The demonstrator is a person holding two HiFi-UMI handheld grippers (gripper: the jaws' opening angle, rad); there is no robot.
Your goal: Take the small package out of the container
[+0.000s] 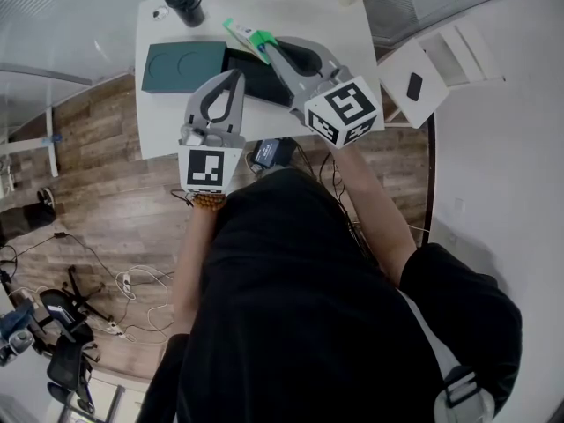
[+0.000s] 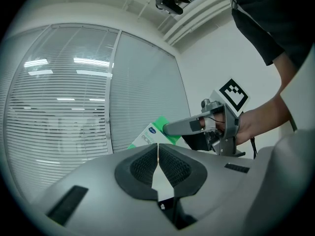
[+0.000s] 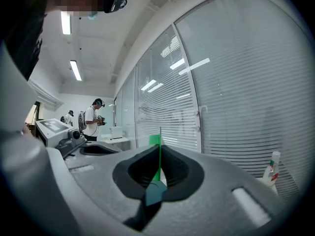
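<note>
A white table (image 1: 344,25) stands on a wood floor in the upper middle of the head view. Above it, the right tool (image 1: 264,46) is clamped tight on the small, flat green-and-white package (image 1: 244,33), held up clear of the table. The left tool (image 1: 236,77), just lower left, is closed on nothing. A dark green rectangular container (image 1: 181,67) lies on the table further left, apart from the package.
</note>
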